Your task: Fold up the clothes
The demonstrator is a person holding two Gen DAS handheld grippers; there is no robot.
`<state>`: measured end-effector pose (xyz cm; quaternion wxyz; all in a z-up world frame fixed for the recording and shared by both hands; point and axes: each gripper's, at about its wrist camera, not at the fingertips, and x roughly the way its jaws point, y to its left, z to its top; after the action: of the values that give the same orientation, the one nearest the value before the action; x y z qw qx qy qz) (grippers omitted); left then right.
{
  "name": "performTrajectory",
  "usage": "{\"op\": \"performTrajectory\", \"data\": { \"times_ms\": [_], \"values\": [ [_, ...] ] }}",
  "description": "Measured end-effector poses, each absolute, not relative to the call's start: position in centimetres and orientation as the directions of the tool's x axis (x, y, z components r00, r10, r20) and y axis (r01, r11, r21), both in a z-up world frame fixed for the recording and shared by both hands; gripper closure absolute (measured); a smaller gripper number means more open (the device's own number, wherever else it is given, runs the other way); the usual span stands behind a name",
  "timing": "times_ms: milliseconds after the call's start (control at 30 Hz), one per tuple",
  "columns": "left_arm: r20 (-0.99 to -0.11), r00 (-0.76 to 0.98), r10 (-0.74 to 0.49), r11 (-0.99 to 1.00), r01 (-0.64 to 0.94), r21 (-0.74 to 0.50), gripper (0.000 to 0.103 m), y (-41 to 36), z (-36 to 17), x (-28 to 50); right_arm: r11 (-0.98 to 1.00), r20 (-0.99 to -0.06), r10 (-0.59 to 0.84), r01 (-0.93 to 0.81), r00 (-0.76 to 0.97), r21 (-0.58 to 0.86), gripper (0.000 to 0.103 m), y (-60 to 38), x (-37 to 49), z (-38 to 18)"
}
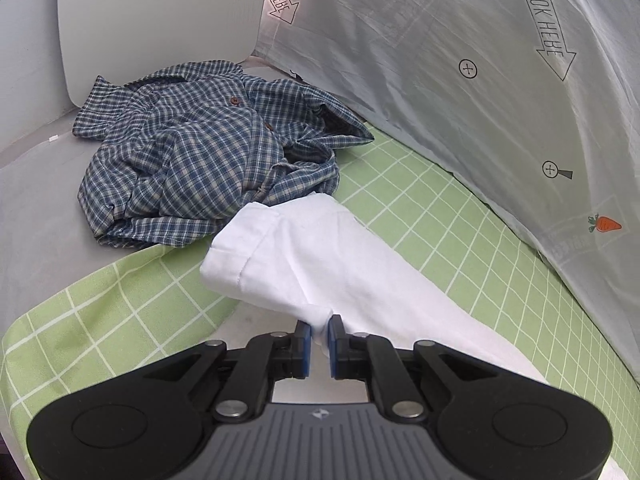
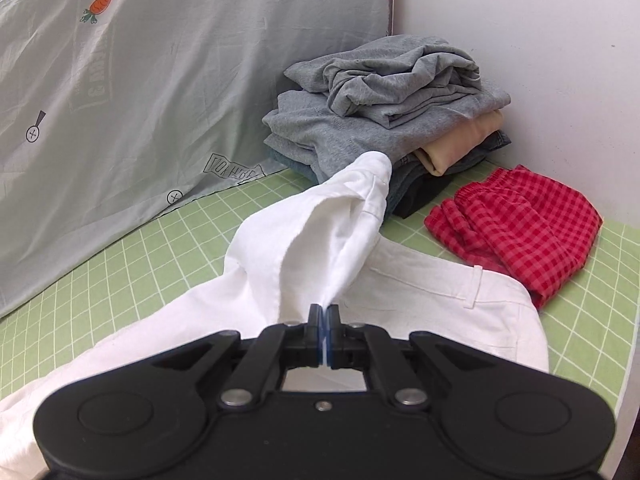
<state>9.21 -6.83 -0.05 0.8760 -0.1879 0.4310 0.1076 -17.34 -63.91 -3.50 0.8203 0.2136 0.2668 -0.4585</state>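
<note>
White trousers [image 1: 304, 256] lie on the green checked cloth [image 1: 440, 216]. My left gripper [image 1: 319, 326] is shut on a pinch of one leg's edge, and the hemmed cuff end sticks out ahead of it, lifted off the cloth. In the right wrist view my right gripper [image 2: 324, 314] is shut on a fold of the same white trousers [image 2: 320, 240]. That leg rises from the fingers toward the grey stack, with its cuff hanging open. The waistband part [image 2: 448, 292] lies flat to the right of the gripper.
A crumpled blue plaid shirt [image 1: 200, 152] lies beyond the left cuff on grey cloth. A stack of folded grey, beige and denim clothes [image 2: 384, 112] stands in the far corner. Red checked shorts [image 2: 520, 224] lie beside it. A pale carrot-print sheet [image 1: 480, 80] hangs behind.
</note>
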Motion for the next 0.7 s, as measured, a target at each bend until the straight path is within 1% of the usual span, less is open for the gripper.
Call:
{"op": "performTrajectory", "data": {
  "times_ms": [133, 367, 467, 700],
  "values": [
    [-0.759, 0.651, 0.029, 0.901, -0.346, -0.262, 0.093, -6.6, 1.7, 8.2, 0.484, -0.614, -0.648, 0.866, 0.45, 0.124, 0.102, -63.6, -19.1, -3.1],
    [-0.689, 0.724, 0.033, 0.913, -0.301, -0.273, 0.093, -6.8, 5.2, 5.6, 0.454, -0.593, -0.659, 0.873, 0.462, 0.177, 0.102, -63.4, -22.5, -2.8],
    [-0.672, 0.74, 0.034, 0.919, -0.288, -0.27, 0.093, -6.6, 6.0, 3.9, 0.449, -0.589, -0.657, 0.872, 0.47, 0.195, 0.102, -63.2, -23.9, -2.8],
    [-0.696, 0.715, 0.061, 0.913, -0.322, -0.251, 0.093, -4.7, 4.9, -0.8, 0.462, -0.589, -0.652, 0.866, 0.478, 0.192, 0.102, -62.6, -26.9, -3.0]
  ]
}}
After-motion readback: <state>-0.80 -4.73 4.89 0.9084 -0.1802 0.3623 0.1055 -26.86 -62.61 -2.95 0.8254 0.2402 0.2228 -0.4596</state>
